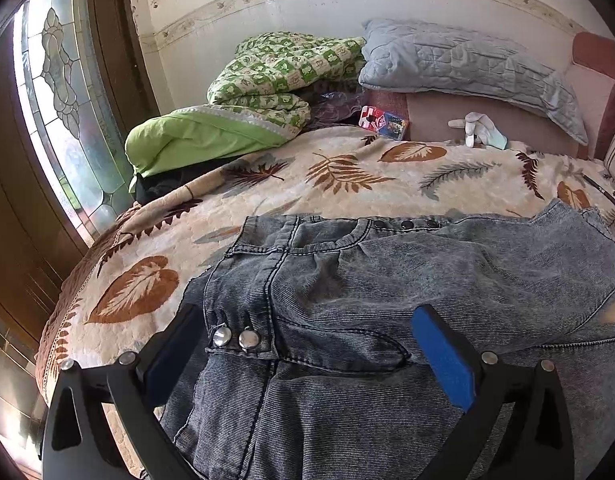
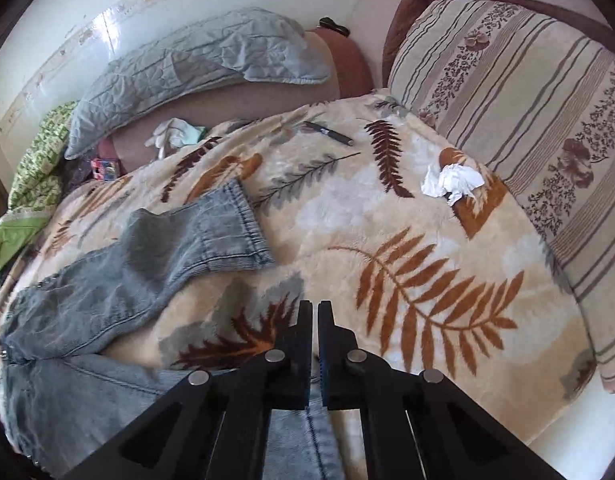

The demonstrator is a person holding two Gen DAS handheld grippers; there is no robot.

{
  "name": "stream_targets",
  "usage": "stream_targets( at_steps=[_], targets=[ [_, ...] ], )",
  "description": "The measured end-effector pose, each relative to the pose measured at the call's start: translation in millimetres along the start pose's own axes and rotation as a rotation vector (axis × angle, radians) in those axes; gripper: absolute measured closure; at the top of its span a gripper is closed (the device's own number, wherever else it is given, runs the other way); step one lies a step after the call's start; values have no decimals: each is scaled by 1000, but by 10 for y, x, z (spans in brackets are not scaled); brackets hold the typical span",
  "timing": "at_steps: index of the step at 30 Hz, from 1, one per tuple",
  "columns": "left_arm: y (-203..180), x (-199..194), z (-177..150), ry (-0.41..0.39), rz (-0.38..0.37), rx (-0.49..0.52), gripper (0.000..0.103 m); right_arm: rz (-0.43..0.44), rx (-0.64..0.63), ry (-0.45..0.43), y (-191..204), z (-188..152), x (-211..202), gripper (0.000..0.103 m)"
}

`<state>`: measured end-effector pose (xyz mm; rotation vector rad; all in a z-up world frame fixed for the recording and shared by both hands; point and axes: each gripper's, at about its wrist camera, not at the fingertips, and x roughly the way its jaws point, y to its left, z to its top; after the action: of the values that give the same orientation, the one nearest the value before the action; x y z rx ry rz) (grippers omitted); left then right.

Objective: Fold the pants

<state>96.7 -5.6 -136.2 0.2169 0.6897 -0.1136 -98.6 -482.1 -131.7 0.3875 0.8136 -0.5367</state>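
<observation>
While left tongs (image 1: 307,344) gape over jeans (image 1: 347,280), right tongs (image 2: 314,312) pinch them.

surface: bed blanket (image 2: 347,216) | pants (image 2: 107,280) left of right fingers | tissue (image 2: 451,182), pen (image 2: 327,133) beyond | glove (image 1: 477,128) far beyond left fingers

One pair of jeans (image 1: 387,300); two pillows (image 2: 507,92), one crumpled tissue (image 2: 451,182)
</observation>
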Motion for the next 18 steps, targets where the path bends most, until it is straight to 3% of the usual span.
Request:
stream_targets(
  at_steps=[3,6,9,11,13,16,18],
  targets=[
    [48,13,3,2,7,-9,0,125,140,67,-212,-95,158,100],
    [118,34,26,9,25,-27,0,237,104,109,-84,-188,87,100],
    [270,84,75,28,59,-77,0,252,-9,172,253,-356,104,100],
    [428,131,86,46,87,-131,0,190,-99,298,456,-473,334,98],
    [604,193,88,69,118,-180,0,166,-144,267,560,-421,293,98],
    [892,308,133,109,176,-241,0,313,-51,184,547,-170,79,98],
    [1105,379,223,137,201,-285,0,363,-27,107,577,31,-47,98]
  ],
)
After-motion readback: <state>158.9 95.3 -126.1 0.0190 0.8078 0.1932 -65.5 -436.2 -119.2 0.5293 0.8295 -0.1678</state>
